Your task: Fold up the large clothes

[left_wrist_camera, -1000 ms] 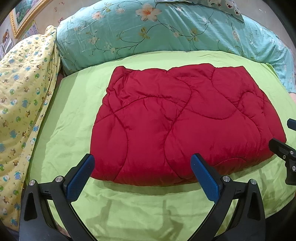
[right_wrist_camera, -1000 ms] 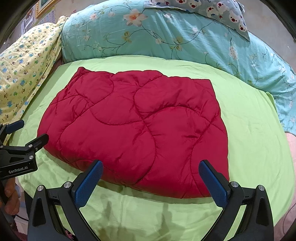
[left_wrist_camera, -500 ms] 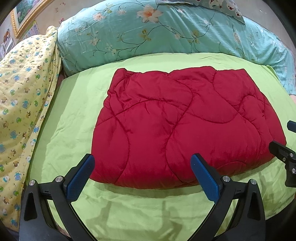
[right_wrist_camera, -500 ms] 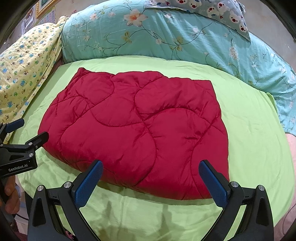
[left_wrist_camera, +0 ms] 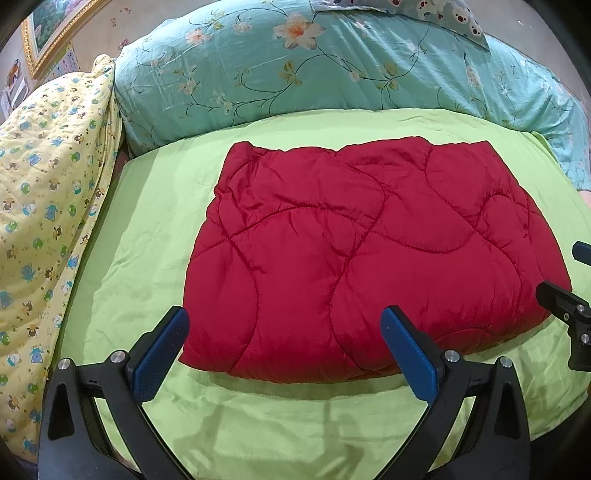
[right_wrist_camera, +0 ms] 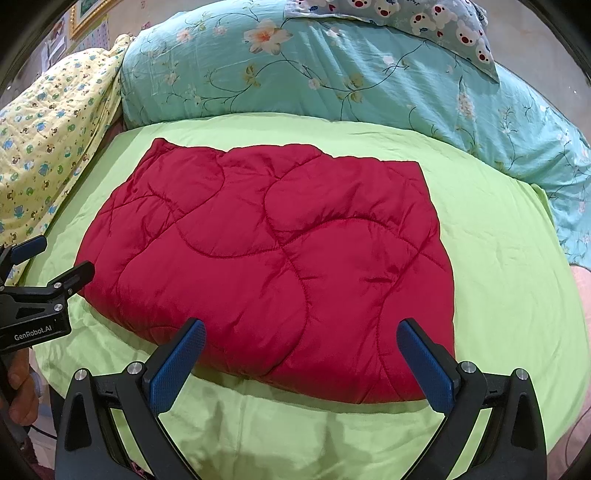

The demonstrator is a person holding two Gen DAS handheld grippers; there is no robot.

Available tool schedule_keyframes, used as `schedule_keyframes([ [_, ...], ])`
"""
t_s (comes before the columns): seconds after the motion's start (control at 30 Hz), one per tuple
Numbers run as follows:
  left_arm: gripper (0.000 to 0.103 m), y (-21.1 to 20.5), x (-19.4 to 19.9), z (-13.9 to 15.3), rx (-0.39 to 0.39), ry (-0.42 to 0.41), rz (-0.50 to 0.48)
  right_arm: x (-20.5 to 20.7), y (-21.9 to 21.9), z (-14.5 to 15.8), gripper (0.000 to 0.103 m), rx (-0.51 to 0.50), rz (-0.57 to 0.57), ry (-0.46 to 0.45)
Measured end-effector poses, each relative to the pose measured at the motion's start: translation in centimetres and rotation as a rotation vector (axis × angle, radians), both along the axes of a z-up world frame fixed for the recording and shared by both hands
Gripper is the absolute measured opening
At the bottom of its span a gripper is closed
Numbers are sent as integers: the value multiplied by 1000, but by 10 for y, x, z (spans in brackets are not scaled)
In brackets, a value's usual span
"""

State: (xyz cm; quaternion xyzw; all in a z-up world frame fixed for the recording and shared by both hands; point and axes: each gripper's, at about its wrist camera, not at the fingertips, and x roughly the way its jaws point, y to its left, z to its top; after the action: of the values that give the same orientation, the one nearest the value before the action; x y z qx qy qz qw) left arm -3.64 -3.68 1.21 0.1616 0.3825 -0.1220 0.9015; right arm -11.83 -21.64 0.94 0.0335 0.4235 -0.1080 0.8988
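Note:
A red quilted padded garment (left_wrist_camera: 362, 258) lies folded into a thick rectangle on the lime green bed sheet (left_wrist_camera: 147, 229); it also shows in the right wrist view (right_wrist_camera: 273, 266). My left gripper (left_wrist_camera: 284, 350) is open and empty, held just in front of the garment's near edge. My right gripper (right_wrist_camera: 301, 362) is open and empty, also just before the near edge. The right gripper's tip (left_wrist_camera: 561, 299) shows at the right of the left wrist view. The left gripper (right_wrist_camera: 40, 291) shows at the left of the right wrist view.
A teal floral duvet (left_wrist_camera: 314, 62) is piled along the far side of the bed. A yellow cartoon-print quilt (left_wrist_camera: 40, 206) lies at the left. A bear-print pillow (right_wrist_camera: 424, 22) sits on the duvet. Green sheet (right_wrist_camera: 498, 258) surrounds the garment.
Both grippers have drawn back slightly from the garment, which now sits a little further up in the views. The garment itself has not moved.

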Motion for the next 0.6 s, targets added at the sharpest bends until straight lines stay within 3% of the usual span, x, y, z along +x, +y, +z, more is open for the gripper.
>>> schedule_keyframes([
  [0.6,103,1,2,1,1,-5,3,3,-3,1,103,0,-7,-3],
])
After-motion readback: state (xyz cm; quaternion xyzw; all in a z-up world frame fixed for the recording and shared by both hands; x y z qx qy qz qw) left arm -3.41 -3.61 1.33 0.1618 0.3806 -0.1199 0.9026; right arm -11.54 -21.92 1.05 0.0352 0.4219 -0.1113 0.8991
